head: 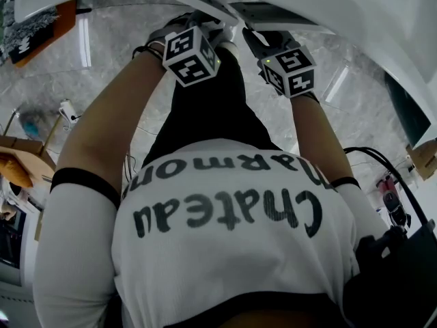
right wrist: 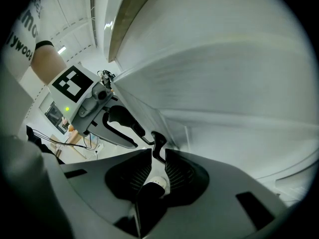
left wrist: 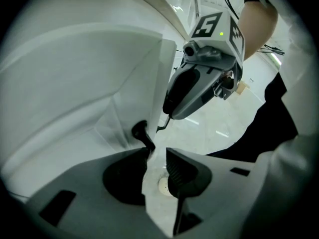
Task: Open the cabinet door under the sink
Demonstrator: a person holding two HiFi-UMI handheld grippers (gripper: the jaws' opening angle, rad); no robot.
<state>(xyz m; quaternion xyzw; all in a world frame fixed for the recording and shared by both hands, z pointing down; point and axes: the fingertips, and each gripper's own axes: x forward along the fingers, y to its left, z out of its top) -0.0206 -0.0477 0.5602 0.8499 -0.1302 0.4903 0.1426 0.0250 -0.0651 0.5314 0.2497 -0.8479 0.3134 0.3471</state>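
Observation:
The white cabinet door (left wrist: 75,83) carries a small black handle (left wrist: 141,132) by its free edge. My left gripper (left wrist: 157,156) is open: the handle lies at the tip of its left pad and the right pad stands apart from it. In the right gripper view a second black handle (right wrist: 157,139) sits in the narrow gap between the tips of my right gripper (right wrist: 155,156), which is shut on it, against another white door (right wrist: 224,83). The two grippers are close side by side (head: 205,20) (head: 247,27) under the white cabinet front, fingertips hidden in the head view.
I am bent over, my white printed shirt (head: 225,217) filling the head view. The grey marbled floor (head: 116,53) lies below. Wooden items (head: 20,159) stand at the left. Cables and a black case (head: 403,251) lie at the right.

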